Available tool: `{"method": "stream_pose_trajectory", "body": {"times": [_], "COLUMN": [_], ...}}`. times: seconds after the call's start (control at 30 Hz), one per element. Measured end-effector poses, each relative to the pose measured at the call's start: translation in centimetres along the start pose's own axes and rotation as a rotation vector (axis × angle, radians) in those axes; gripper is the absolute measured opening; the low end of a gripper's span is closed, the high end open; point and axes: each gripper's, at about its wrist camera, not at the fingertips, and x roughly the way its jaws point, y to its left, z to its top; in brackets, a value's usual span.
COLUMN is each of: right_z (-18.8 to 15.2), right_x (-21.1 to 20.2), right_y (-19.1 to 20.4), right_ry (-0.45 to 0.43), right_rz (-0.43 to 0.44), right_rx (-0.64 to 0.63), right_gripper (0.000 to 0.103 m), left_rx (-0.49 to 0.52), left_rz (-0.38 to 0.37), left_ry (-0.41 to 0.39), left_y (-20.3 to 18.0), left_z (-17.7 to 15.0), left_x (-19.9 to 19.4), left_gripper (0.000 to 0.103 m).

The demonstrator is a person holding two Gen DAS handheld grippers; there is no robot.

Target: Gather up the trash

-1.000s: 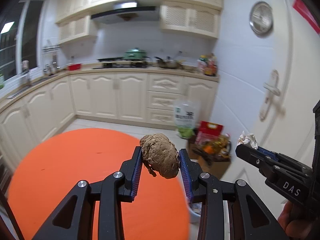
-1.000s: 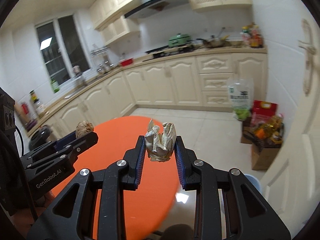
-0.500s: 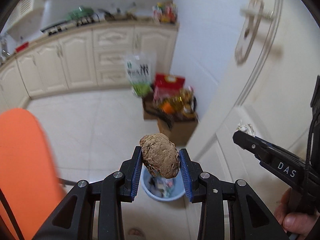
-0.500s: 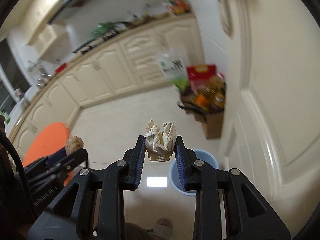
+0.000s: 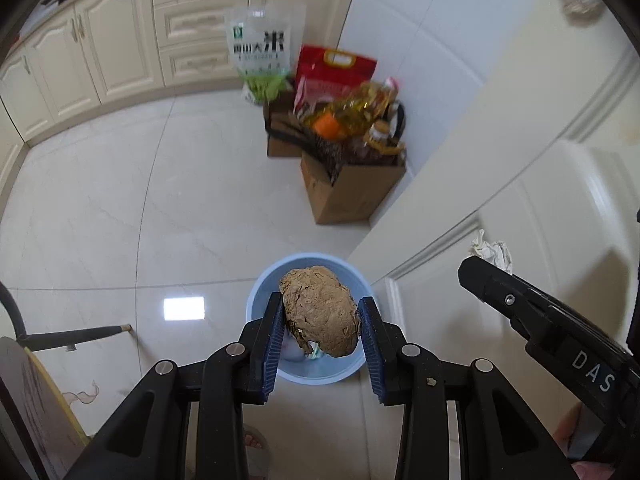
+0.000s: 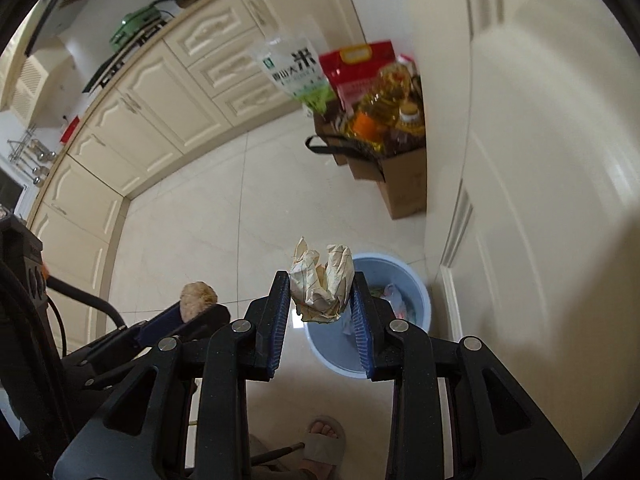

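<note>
Since the earlier frames both grippers swung off the orange table and tilted down over the blue plastic bin [image 5: 256,312].

Left gripper [image 5: 320,322] clamps a brown, rough crumpled paper ball [image 5: 318,316], in line with the bin's mouth. Right gripper [image 6: 320,296], jaws just easing apart, still pinches the creased cream paper wad [image 6: 322,280].

Risk: the wad sits toward the bin's left rim; released here, the light paper could drift onto the glossy tile floor [image 6: 224,216].

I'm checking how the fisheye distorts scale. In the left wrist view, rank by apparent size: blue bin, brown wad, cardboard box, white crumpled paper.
1. blue bin
2. cardboard box, close to the bin
3. brown wad, enlarged by nearness
4. white crumpled paper
</note>
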Motion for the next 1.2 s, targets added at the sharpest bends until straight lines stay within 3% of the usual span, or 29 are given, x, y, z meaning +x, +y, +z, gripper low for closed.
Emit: {"method": "stream_pose_trajectory", "body": {"times": [0.03, 0.07, 0.1, 0.13, 0.17, 0.2, 0.3, 0.33, 0.4, 0.53, 0.7, 0.93, 1.2], "right_z": [0.0, 0.1, 0.2, 0.2, 0.2, 0.0, 0.2, 0.0, 0.2, 0.0, 0.0, -0.7, -3.5], "right_x": [0.7, 1.4, 2.1, 2.7, 3.1, 3.3, 3.2, 3.1, 3.1, 1.7, -1.4, -8.8, -19.3], "right_y": [-0.4, -0.7, -1.1, -1.6, -2.0, -2.3, -2.8, -2.7, -2.8, -2.7, -1.3, 1.9, 7.7], "right_ry": [0.009, 0.018, 0.028, 0.037, 0.042, 0.039, 0.025, 0.023, 0.018, 0.002, -0.027, -0.114, -0.259], "right_rz": [-0.002, -0.003, -0.002, -0.002, -0.004, -0.005, 0.008, 0.013, 0.03, 0.061, 0.144, 0.278, 0.341], "right_rx": [0.009, 0.021, 0.032, 0.044, 0.057, 0.073, 0.11, 0.115, 0.14, 0.169, 0.157, 0.143, 0.058], "right_gripper": [0.031, 0.032, 0.034, 0.036, 0.048, 0.062, 0.083, 0.087, 0.103, 0.103, 0.103, 0.103, 0.103], "left_rx": [0.002, 0.01, 0.012, 0.012, 0.011, 0.008, 0.001, -0.003, -0.009, -0.006, 0.01, 0.056, 0.047], "left_rz": [0.008, 0.024, 0.034, 0.046, 0.05, 0.05, 0.075, 0.089, 0.105, 0.145, 0.196, 0.219, 0.233], "left_ry": [0.016, 0.041, 0.055, 0.069, 0.077, 0.079, 0.078, 0.08, 0.084, 0.063, -0.007, -0.156, -0.37], "left_y": [0.7, 0.4, 1.1, 0.8, 1.8, 1.9, 2.4, 2.2, 2.2, 1.9, 0.6, -1.1, 0.6], "left_z": [1.6, 2.0, 4.7, 4.8, 7.7, 8.3, 10.0, 10.0, 10.2, 10.1, 7.5, 2.6, -5.5], "left_x": [0.7, 1.6, 2.3, 2.9, 4.0, 4.2, 5.1, 5.1, 4.6, 3.5, -2.2, -12.3, -24.8], "left_gripper": [0.036, 0.047, 0.065, 0.073, 0.084, 0.086, 0.097, 0.099, 0.099, 0.1, 0.101, 0.102, 0.102]}}
